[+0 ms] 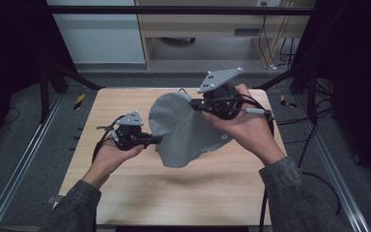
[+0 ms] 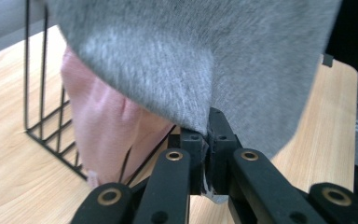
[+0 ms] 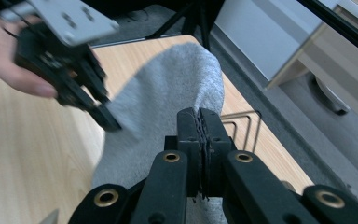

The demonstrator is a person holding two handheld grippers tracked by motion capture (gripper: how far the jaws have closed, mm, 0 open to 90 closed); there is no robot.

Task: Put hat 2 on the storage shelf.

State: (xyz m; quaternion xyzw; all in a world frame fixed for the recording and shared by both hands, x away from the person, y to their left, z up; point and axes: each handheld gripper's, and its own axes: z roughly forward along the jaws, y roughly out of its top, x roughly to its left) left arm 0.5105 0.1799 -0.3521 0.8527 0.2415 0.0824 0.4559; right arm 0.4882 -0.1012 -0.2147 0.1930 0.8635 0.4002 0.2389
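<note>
Left gripper (image 1: pixel 155 140): pinching the grey cloth (image 1: pixel 183 130) at its left edge.
Right gripper (image 1: pixel 193 104): clamping the cloth's top, above the table (image 1: pixel 125 193).

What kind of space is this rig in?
Likely a lab recording station, not a home. A bare wooden table sits inside a dark frame on floor rails, with cables trailing. Both grippers hold a grey cloth above it.

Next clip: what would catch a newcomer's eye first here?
The grey cloth, stretched in the air over the middle of the wooden table, with the left gripper clamped on its left edge and the right gripper on its top corner. The left gripper view also shows a pink cloth in a black wire rack behind.
</note>
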